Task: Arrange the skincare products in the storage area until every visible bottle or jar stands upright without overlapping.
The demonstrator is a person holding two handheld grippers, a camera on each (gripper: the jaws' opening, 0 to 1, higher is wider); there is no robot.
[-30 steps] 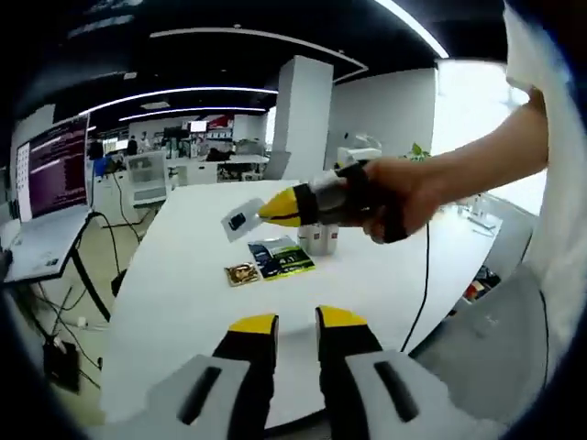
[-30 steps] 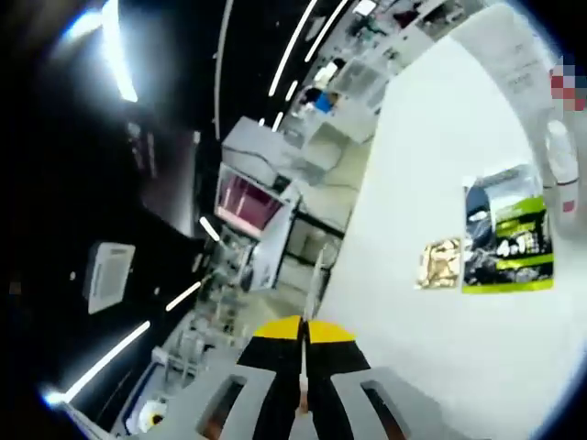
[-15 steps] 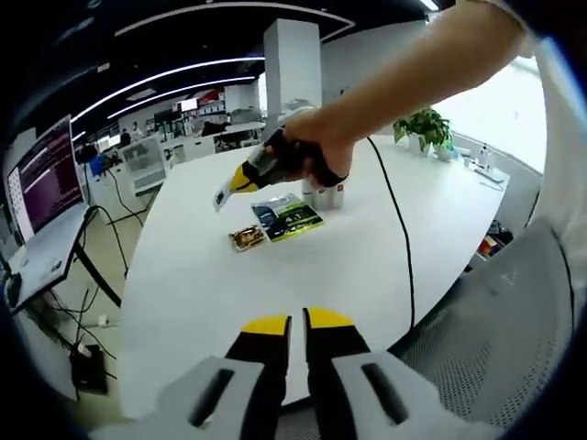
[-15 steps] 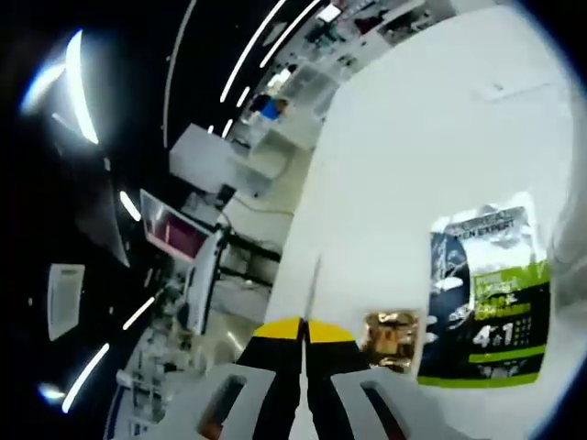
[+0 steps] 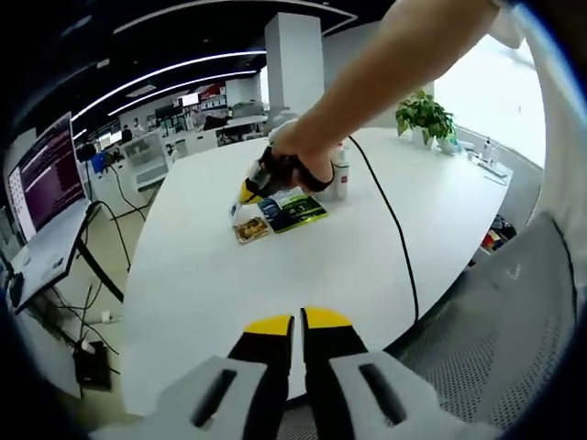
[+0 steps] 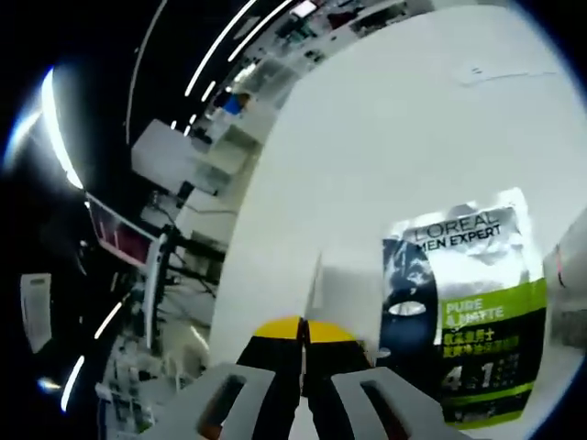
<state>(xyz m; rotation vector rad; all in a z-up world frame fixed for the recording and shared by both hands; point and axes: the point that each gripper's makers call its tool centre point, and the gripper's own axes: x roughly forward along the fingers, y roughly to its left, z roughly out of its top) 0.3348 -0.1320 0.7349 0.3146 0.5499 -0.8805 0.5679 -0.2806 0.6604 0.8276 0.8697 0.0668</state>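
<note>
A person's hand holds my right gripper (image 5: 246, 192) low over the white table (image 5: 367, 266), shut on a thin white sachet (image 5: 236, 210). In the right gripper view the jaws (image 6: 303, 326) pinch that white sachet (image 6: 341, 302), which hangs just above the table (image 6: 385, 147). Beside it lies a black and green L'Oreal Men Expert sachet (image 6: 468, 312) (image 5: 293, 210), with a small gold sachet (image 5: 248, 231) to its left. White bottles (image 5: 341, 172) (image 6: 569, 275) stand upright behind the sachets. My left gripper (image 5: 295, 323) hovers off the table's near edge, shut on nothing.
A black cable (image 5: 394, 229) runs from the right gripper across the table. A potted plant (image 5: 424, 119) stands at the far right edge. A desk with a monitor (image 5: 44, 174) is off to the left, and a grey mesh chair (image 5: 495, 321) at the right.
The right gripper has carried the white sachet down and away from me, from above the table to just over it beside the lying sachets. The left jaws have closed their gap.
</note>
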